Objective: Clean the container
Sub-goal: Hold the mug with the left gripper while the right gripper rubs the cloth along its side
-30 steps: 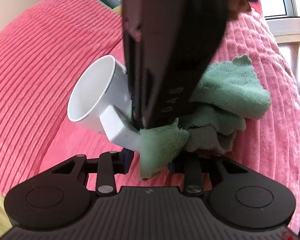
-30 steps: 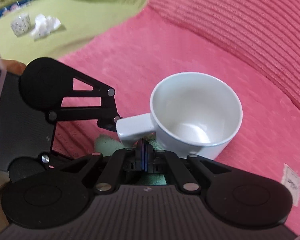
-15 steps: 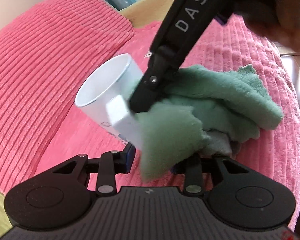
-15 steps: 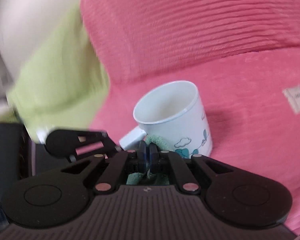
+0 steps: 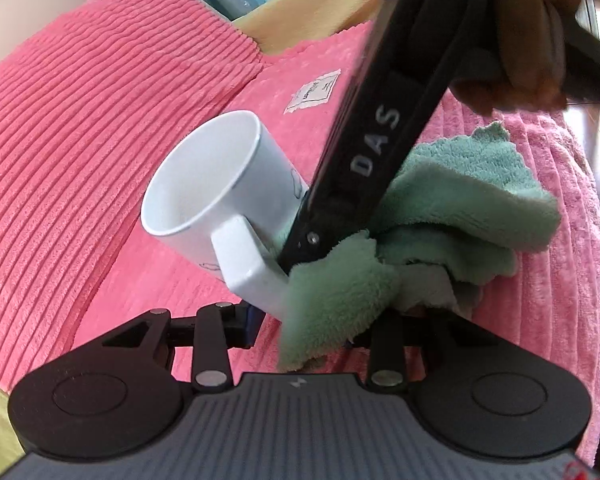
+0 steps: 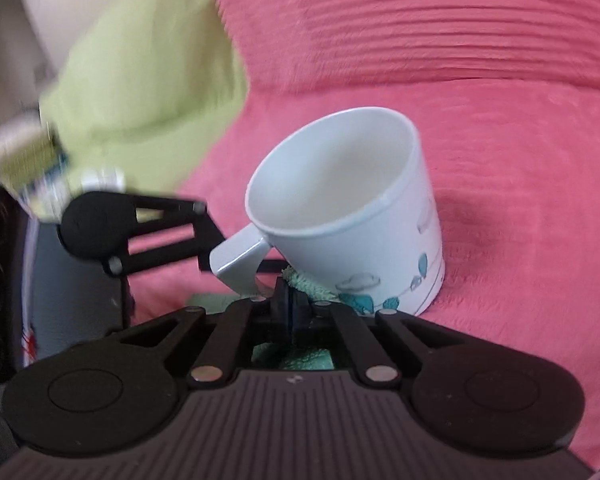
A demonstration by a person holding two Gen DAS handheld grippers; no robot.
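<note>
A white mug (image 5: 204, 184) with blue drawings hangs tilted over a pink cushion, its mouth facing up and left. My left gripper (image 5: 304, 328) is shut on the mug's handle (image 5: 252, 276). A green cloth (image 5: 460, 208) is bunched beside the handle. My right gripper (image 6: 290, 308) is shut on the cloth (image 6: 302, 280) and presses it against the mug (image 6: 340, 184) just under the handle. In the left wrist view the right gripper (image 5: 296, 256) comes down from the upper right, held by a hand (image 5: 520, 32). A left finger (image 6: 204, 236) touches the handle.
The pink ribbed cushion (image 5: 80, 140) fills the background, with a white label (image 5: 316, 92) sewn on it. A lime-green cushion (image 6: 140, 60) lies to the left in the right wrist view. Wooden floor (image 5: 596, 152) shows at the far right.
The right gripper has swung round with the cloth, from over the mug's mouth to its side below the handle. The mug stays held by its handle and has tilted a little.
</note>
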